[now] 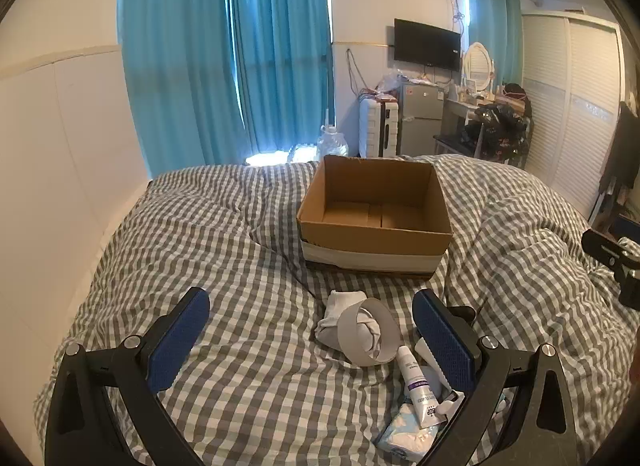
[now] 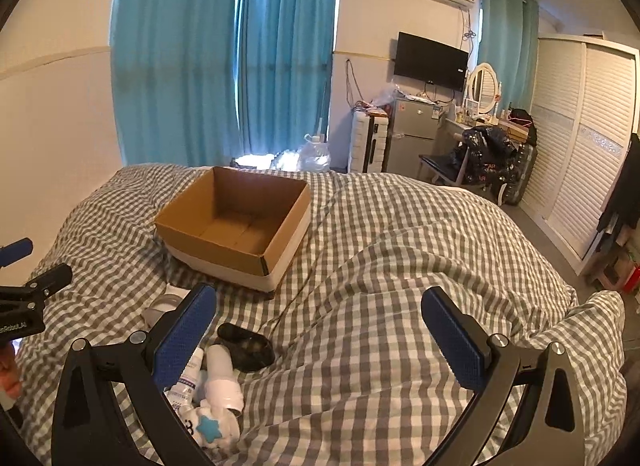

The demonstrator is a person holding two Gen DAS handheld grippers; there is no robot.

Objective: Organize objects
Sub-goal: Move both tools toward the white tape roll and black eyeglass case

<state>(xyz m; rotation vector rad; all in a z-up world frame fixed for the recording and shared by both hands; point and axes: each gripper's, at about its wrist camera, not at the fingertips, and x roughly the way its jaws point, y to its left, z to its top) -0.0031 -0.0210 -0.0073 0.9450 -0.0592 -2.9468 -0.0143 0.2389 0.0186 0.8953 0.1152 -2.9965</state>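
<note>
An open, empty cardboard box (image 1: pixel 376 221) sits on the checked bedspread; it also shows in the right wrist view (image 2: pixel 236 225). In front of it lie a grey ring with white cloth (image 1: pixel 366 332), a white tube (image 1: pixel 416 386) and a tissue pack (image 1: pixel 408 434). My left gripper (image 1: pixel 312 342) is open and empty, just left of these. My right gripper (image 2: pixel 320 342) is open and empty over bare bedspread. At its left finger lie a black object (image 2: pixel 246 346), a white bottle (image 2: pixel 222 380), a tube (image 2: pixel 188 380) and a white toy with a blue star (image 2: pixel 212 428).
The checked bedspread (image 2: pixel 380 266) is rumpled, with a raised fold at the right. The left gripper shows at the left edge of the right wrist view (image 2: pixel 24 298). Beyond the bed stand a fridge (image 1: pixel 420 117), a desk and a wardrobe (image 2: pixel 580 137).
</note>
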